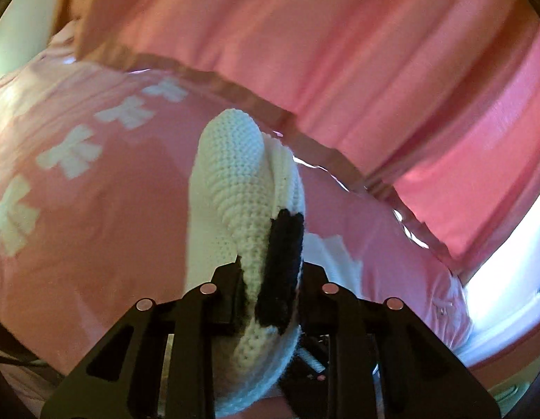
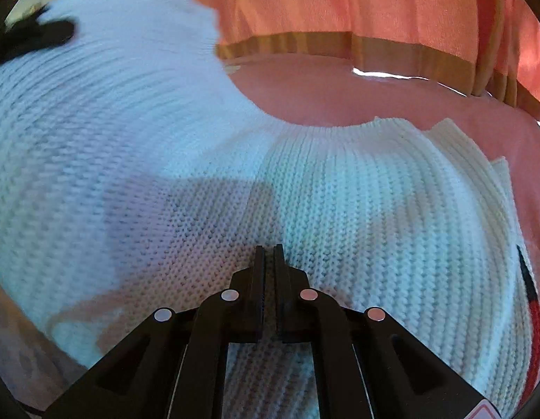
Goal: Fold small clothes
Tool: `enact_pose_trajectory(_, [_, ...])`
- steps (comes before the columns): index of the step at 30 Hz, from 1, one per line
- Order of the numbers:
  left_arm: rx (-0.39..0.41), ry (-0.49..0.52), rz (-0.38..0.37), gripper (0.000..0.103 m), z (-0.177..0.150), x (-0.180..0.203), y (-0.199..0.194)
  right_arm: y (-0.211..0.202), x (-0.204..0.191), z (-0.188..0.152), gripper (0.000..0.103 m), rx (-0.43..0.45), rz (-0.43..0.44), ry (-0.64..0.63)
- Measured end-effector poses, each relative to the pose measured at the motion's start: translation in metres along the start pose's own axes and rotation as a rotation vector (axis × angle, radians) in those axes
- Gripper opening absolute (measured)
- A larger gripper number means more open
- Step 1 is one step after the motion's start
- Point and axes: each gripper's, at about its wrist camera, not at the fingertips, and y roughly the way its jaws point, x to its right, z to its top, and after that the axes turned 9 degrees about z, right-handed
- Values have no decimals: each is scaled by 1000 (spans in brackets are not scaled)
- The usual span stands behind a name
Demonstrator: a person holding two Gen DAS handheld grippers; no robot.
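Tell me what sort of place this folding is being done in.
Probably a room at home, likely a bedroom. A glossy pink cover with white bow prints lies under the white knit garment, and pink curtains hang close behind. No furniture shows plainly enough to be sure.

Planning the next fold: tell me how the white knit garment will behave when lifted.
Probably floppy: the white knit garment bunches and droops from the left tongs. Its chunky ribbing suggests good grip, unlikely to slip. Likely light, since a single pinch holds it above the pink cloth.

I see a pink cloth (image 1: 105, 230) with white bows over the table. The white sweater (image 2: 374, 188) lies on it.
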Motion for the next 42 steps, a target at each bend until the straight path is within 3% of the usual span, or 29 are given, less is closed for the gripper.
enact_pose_trajectory(6, [-63, 93, -27, 22, -22, 63, 29, -69, 40, -14, 4, 108, -65, 72])
enact_pose_trajectory(10, [-135, 156, 26, 22, -50, 94, 71, -111, 89, -33, 9, 166, -137, 188])
enact_pose_trajectory(13, [-166, 183, 67, 33, -76, 103, 97, -125, 110, -44, 12, 185, -156, 239])
enact_pose_trajectory(15, [-154, 184, 40, 50, -84, 104, 94, -132, 118, -49, 14, 192, -157, 259])
enact_pose_trajectory(16, [-136, 198, 36, 59, -87, 105, 87, -134, 120, -50, 20, 194, -153, 264])
enact_pose_trajectory(18, [-90, 240, 51, 84, -92, 104, 66, -140, 120, -51, 34, 207, -131, 264])
enact_pose_trajectory(22, [-55, 255, 51, 89, -97, 79, 23, -143, 110, -42, 58, 209, -30, 224])
enact_pose_trajectory(28, [-55, 331, 125, 90, -119, 49, 2, -131, 83, -14, 72, 113, 175, 171])
enact_pose_trajectory(32, [-33, 397, 185, 91, -134, 49, 4, -101, 75, 8, 72, -6, 222, 172])
enact_pose_trajectory(39, [-56, 374, 216, 91, -138, 35, 9, -42, 84, 10, 70, -163, 255, 308])
enact_pose_trajectory(41, [-60, 363, 232, 91, -137, 29, 10, -30, 87, 4, 24, -184, 314, 349])
enact_pose_trajectory(42, [-62, 358, 239, 91, -137, 27, 11, -28, 88, 3, 23, -187, 315, 359])
